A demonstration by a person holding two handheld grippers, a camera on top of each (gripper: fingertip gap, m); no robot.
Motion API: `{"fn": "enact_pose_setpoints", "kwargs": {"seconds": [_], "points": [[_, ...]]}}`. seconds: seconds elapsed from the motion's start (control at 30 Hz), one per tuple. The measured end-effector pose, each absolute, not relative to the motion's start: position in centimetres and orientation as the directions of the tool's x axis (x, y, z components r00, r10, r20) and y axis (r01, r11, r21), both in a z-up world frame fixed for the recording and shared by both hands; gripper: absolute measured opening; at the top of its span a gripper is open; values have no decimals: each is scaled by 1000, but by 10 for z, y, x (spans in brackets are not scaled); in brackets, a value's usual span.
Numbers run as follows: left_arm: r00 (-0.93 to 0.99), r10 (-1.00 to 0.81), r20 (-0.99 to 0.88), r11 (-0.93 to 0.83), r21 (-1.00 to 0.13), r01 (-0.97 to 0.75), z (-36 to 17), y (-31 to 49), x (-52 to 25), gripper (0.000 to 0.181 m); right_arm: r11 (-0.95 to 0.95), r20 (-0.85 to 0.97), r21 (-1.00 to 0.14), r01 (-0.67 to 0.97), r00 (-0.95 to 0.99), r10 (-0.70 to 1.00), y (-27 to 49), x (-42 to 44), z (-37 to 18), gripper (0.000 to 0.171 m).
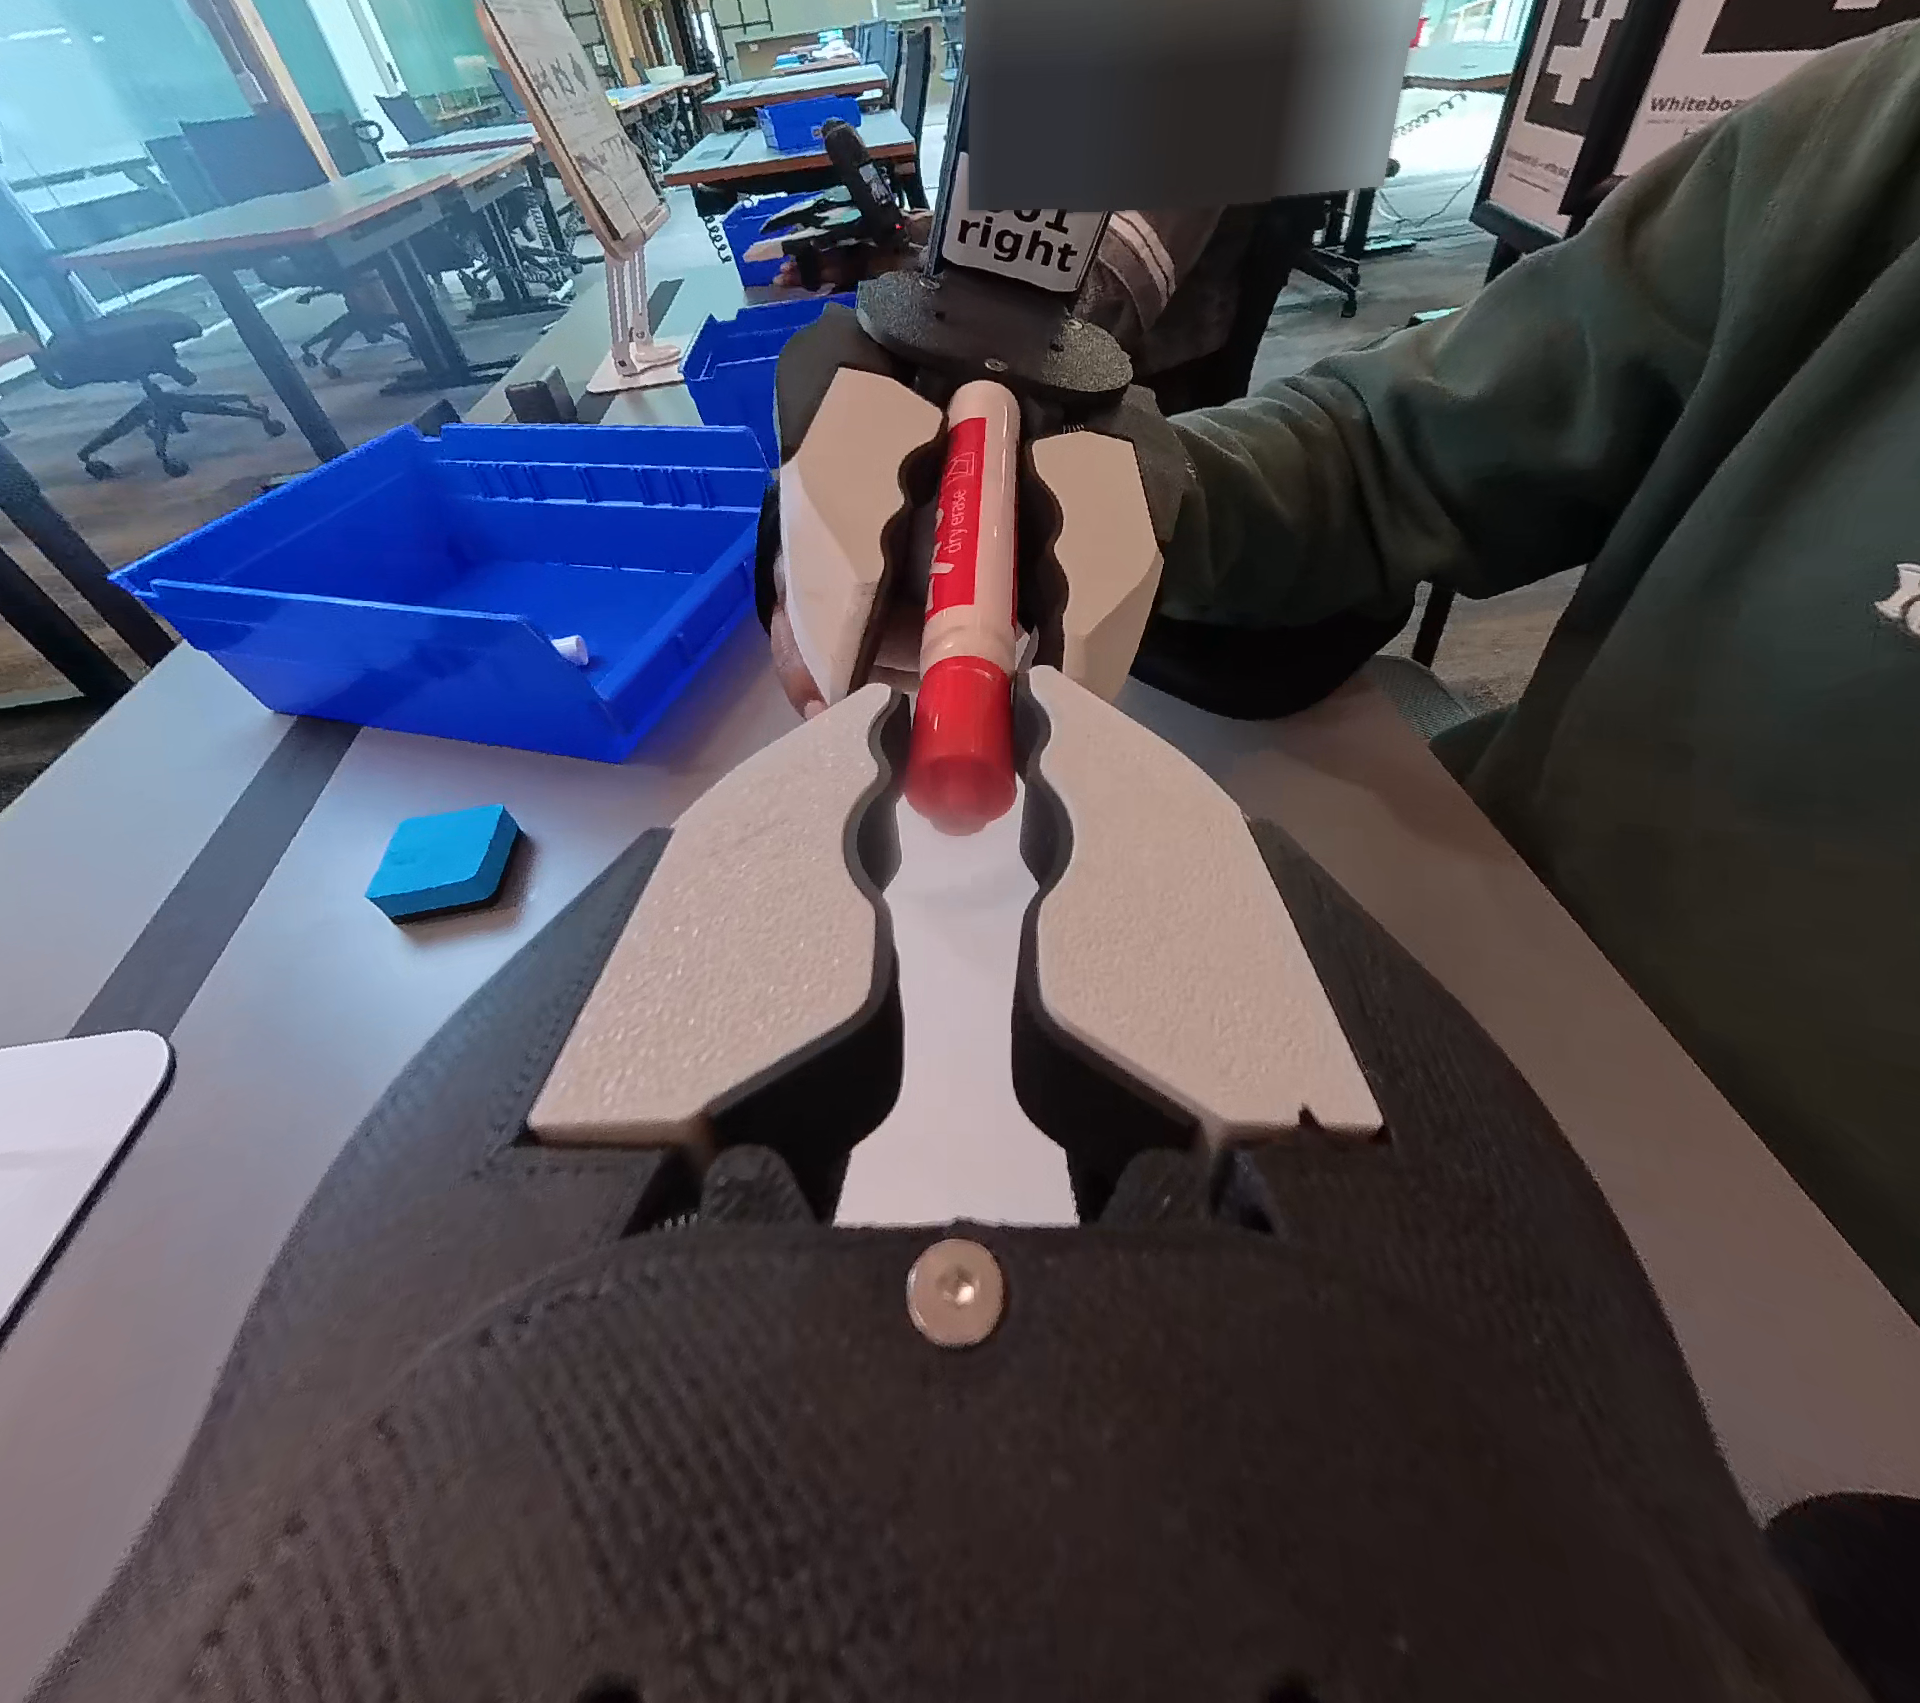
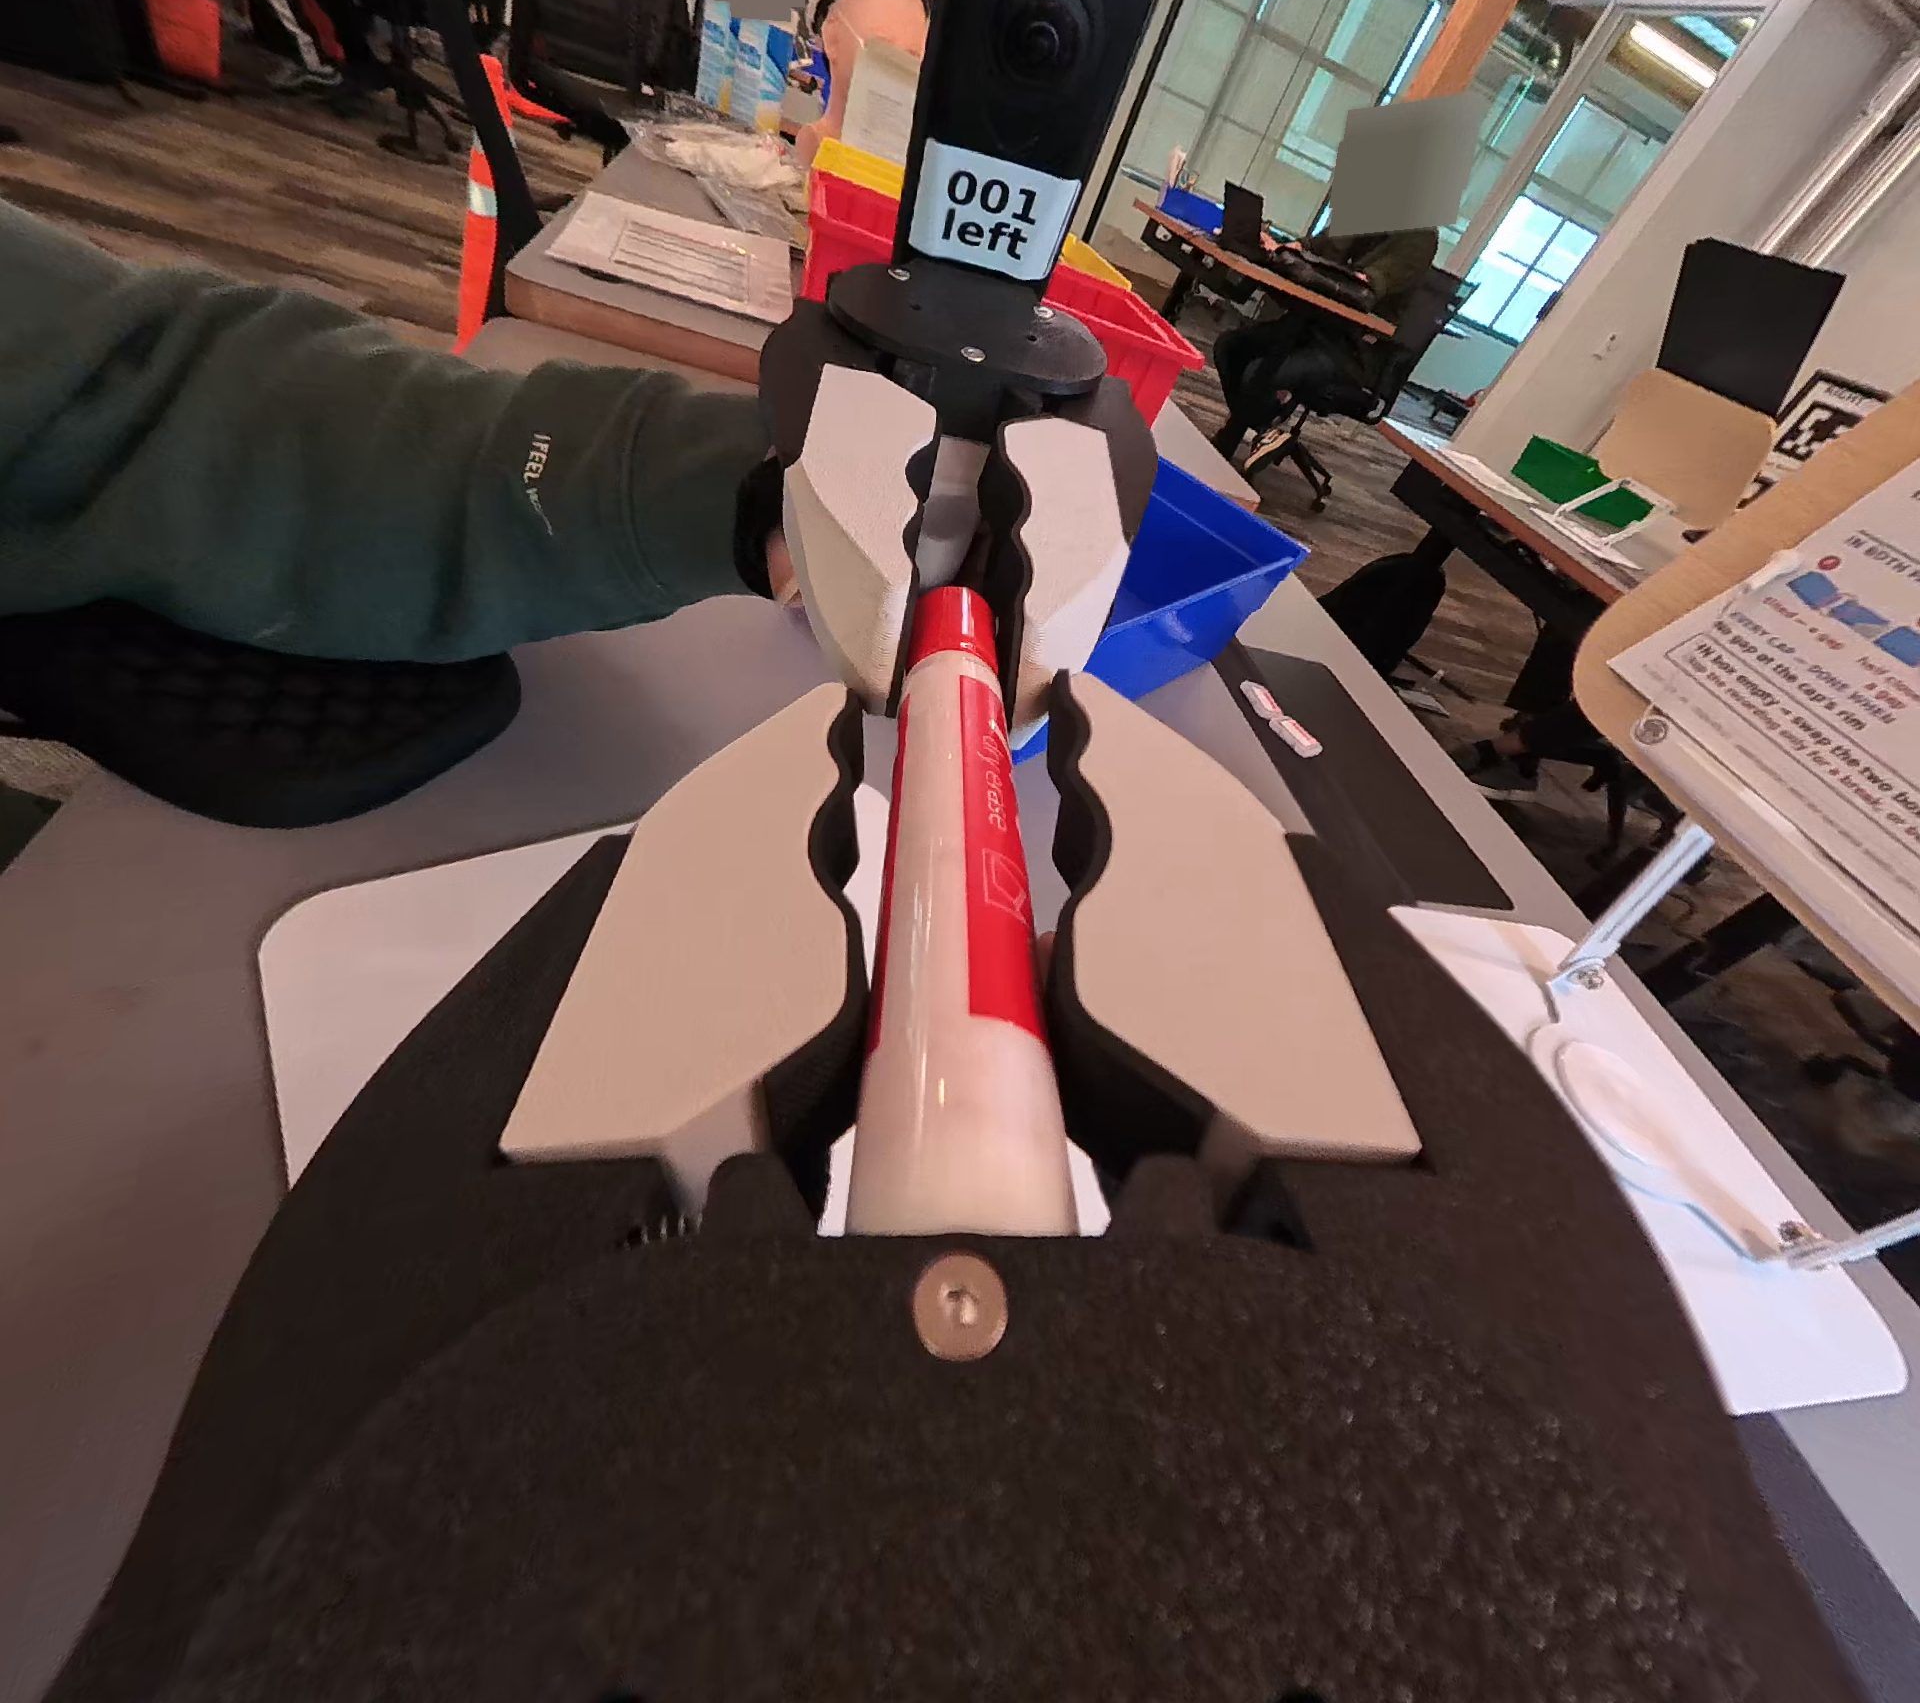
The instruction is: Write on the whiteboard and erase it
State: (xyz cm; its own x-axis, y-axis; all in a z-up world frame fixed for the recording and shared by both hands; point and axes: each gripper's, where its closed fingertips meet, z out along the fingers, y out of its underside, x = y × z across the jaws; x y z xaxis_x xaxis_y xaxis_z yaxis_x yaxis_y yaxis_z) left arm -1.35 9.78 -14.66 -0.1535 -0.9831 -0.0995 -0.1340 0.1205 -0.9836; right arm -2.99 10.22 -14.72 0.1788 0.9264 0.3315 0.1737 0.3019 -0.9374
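A white dry-erase marker (image 2: 956,978) with a red label and a red cap (image 1: 961,760) is held level above the table between my two grippers, which face each other. My right gripper (image 2: 956,708) is shut on the marker's barrel. My left gripper (image 1: 961,708) is shut on the red cap, which also shows in the right wrist view (image 2: 951,625). The right gripper (image 1: 956,645) shows opposite in the left wrist view. The whiteboard (image 2: 343,978) lies flat under the grippers. A blue eraser (image 1: 445,858) lies on the grey table to the left.
A blue bin (image 1: 447,593) stands on the table behind the eraser, with more blue bins beyond. A red bin (image 2: 1122,334) sits behind the left gripper. A tilted instruction board (image 2: 1766,718) on a white base (image 2: 1662,1134) stands at the right. A person's green sleeves flank the grippers. Both grippers' tips are close together, under 4 cm apart. The blue eraser (image 1: 445,858) is about equally far from each gripper, around 30 centimetres.
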Motion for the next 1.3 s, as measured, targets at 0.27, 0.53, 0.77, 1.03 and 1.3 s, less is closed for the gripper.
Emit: {"fn": "enact_pose_setpoints", "kwargs": {"seconds": [0.27,0.53,0.77,1.03,1.3], "points": [[-146,-974,-175,198,-967,-163,-143,99,-15,19,327,362,-923,204,166,917,103,-30,-143,34],[-42,-989,-138,138,-990,0,-107,120,-91,20,284,293,-956,75,311,904,131,42,-102,33],[-45,-988,-146,147,-989,-17,-109,122,-57,20,293,303,-953,78,261,916,128,19,-101,34],[132,-979,-154,163,-985,59,-90,144,-65,20,252,254,-967,46,281,925,134,27,-101,34],[377,-919,-114,146,-988,57,-71,157,-99,20,195,235,-970,148,341,910,142,21,-104,34]]}}
